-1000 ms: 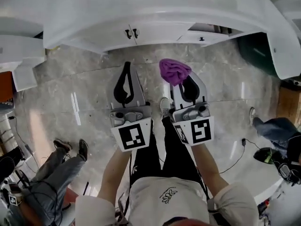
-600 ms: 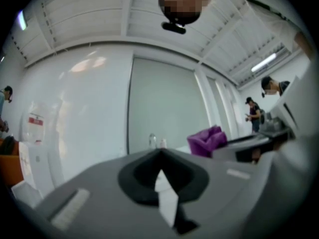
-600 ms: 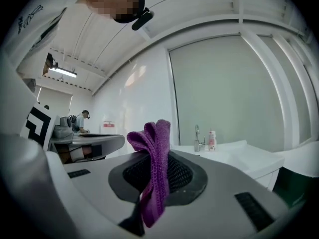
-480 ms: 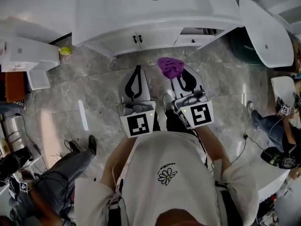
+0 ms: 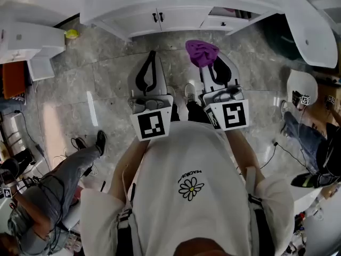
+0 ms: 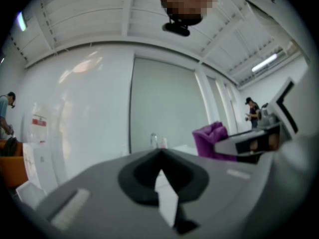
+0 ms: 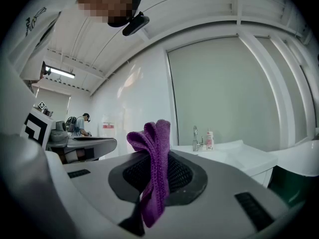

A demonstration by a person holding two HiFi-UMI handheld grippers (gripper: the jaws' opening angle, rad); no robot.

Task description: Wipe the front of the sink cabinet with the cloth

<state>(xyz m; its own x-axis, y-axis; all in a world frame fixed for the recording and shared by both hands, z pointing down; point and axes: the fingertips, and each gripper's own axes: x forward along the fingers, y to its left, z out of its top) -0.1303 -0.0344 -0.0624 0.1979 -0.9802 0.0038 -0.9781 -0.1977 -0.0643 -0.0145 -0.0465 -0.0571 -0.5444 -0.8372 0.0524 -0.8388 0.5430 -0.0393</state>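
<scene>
Currently: cloth gripped, cabinet front untouched, hazards listed

Item 1, right gripper (image 5: 210,64): jaws clamped on the purple cloth (image 7: 151,148), which bunches past the tips and trails down between them. Risk: only a narrow fold looks pinched, so drag across a panel could pull it free.

Item 2, sink cabinet (image 5: 136,21): ahead of both sets of tips and apart from them, with bare floor (image 5: 106,79) between. Risk: the bunch seems to lean to one side of the tips, so a hard jaw end may meet the door first.

Item 3, door handles (image 5: 156,17): ahead of the left jaws. Risk: loose folds snagging there. The drawer (image 5: 221,23) beyond the right tips looks ajar, which would be another catch point.

Item 4, left gripper (image 6: 160,156): jaws pressed together, nothing between. Risk: bumping the front while idle.
</scene>
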